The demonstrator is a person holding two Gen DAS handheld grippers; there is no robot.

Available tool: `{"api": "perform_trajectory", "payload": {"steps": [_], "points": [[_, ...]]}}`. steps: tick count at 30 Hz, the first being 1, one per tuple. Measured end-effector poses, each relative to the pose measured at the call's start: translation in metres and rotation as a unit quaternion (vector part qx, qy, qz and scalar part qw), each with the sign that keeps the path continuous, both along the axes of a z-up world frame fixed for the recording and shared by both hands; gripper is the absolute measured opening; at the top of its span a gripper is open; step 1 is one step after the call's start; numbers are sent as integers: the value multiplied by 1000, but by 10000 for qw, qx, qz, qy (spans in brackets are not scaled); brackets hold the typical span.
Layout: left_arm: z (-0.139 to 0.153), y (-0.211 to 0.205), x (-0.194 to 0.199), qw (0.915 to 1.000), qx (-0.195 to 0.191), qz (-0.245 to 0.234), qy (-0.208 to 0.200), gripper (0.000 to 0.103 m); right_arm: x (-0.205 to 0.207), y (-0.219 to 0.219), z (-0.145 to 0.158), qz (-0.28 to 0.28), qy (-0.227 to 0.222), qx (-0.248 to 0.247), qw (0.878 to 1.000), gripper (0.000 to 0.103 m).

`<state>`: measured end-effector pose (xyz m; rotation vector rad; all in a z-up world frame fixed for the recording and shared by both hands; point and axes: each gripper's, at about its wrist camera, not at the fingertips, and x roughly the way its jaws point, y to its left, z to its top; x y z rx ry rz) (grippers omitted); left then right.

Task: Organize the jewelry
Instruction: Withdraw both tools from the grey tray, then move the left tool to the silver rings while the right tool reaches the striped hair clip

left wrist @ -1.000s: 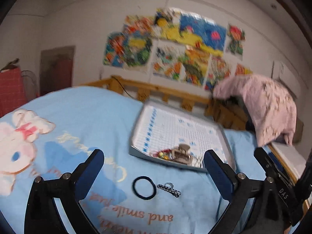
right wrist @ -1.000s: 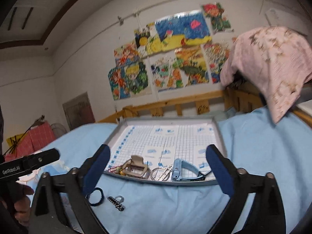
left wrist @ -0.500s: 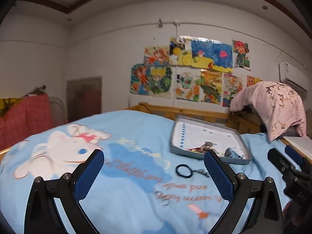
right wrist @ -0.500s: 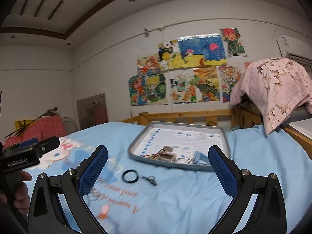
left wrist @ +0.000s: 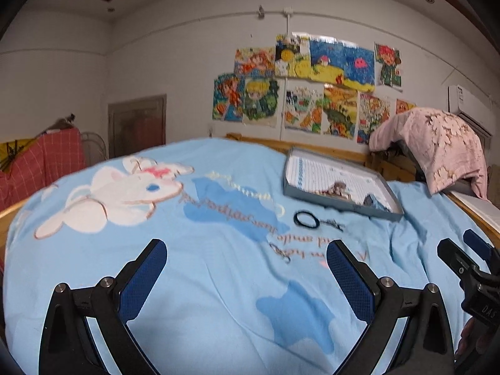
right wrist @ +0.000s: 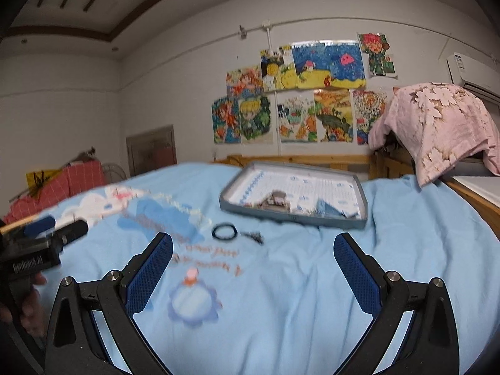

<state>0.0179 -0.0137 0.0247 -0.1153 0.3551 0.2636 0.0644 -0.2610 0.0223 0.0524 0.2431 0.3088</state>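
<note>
Jewelry lies in two places on the bed (left wrist: 218,281): some pieces already sit in the grey tray (left wrist: 387,187) near the wooden bed frame, and three pieces are loose on the blue bedspread just in front of it. The loose ones are one black hair tie (left wrist: 306,219), one short dark chain piece (left wrist: 334,224) just beside it, and one small metal ring or clasp (left wrist: 280,252) nearer the cameras, too blurred to name surely. In the tray I can count a brown hair claw clip (right wrist: 275,200) and a blue clip (right wrist: 325,207); smaller bits beside them are too smeared to count.

The left claw (left wrist: 247,268) is spread wide and holds nothing, and the right claw (right wrist: 253,262) is likewise wide and empty. Both hang above the bedspread, well apart from the loose pieces.

The step in hand looks like a pause between pickups, with three items still to be gathered. The next move probably calls for lowering one claw over the nearest small metal piece or the hair tie, straddling it, then pinching gently, since thin items on soft cloth may slip or drag fabric along.
</note>
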Motion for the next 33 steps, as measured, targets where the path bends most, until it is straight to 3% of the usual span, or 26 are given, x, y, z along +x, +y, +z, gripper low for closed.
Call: {"api": "perform_trajectory", "payload": {"steps": [6, 15, 22, 26, 33], "points": [[-15, -1, 6, 9995, -82, -85, 287, 103, 3, -11, -6, -95, 299, 23, 9995, 101], [-7, -5, 26, 9987, -281, -378, 204, 103, 12, -22, -8, -190, 545, 364, 9977, 101], [-10, -25, 68, 9965, -185, -619, 536, 103, 65, -47, 16, -239, 536, 532, 9969, 101], [-17, -39, 90, 9911, -169, -1097, 728, 103, 93, -56, 21, -187, 424, 385, 9982, 101], [-41, -23, 117, 9758, -1083, -1455, 1221, 102, 131, -72, 6, 286, 434, 897, 9946, 101]]}}
